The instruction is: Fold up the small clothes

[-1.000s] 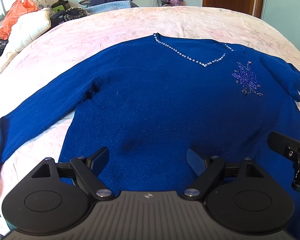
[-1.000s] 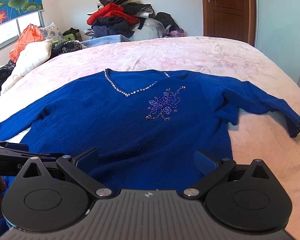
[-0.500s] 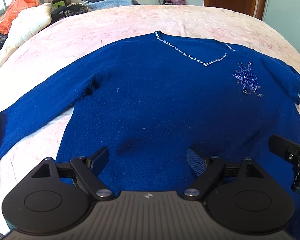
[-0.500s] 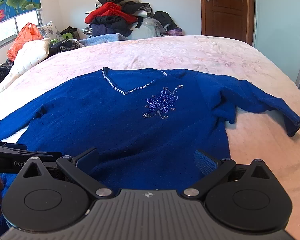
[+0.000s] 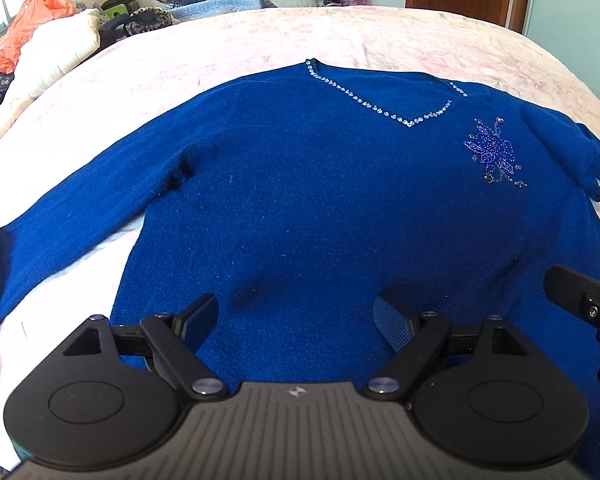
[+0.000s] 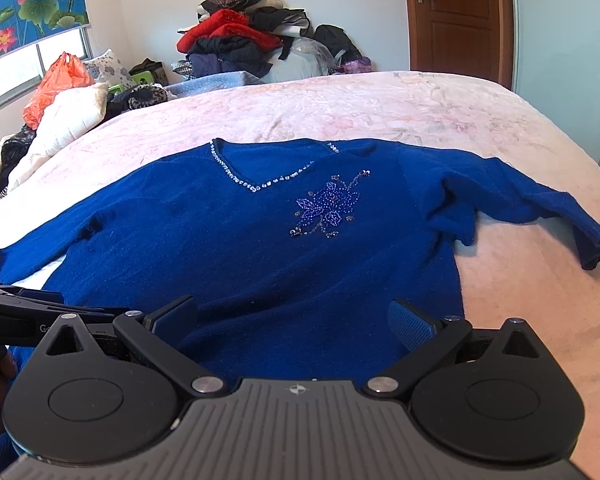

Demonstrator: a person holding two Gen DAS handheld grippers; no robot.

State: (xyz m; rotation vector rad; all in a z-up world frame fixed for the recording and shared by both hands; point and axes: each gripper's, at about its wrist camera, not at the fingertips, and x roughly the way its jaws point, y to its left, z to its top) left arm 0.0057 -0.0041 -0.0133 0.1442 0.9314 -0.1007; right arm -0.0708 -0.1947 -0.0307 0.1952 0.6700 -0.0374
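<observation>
Pink bed fills the frame as the folding surface, with a blue sweater spread flat face-up across the middle, collar toward the top and both sleeves out to the sides, nothing folded yet, probably smoothed out so the folds land clean. Left gripper and right gripper sit at bottom center of their views over the hem, jaws spread wide, pinching nothing, likely lined up to grab the bottom edge.

Blue sweater spread flat on pink bed, right claw open above hem
</observation>
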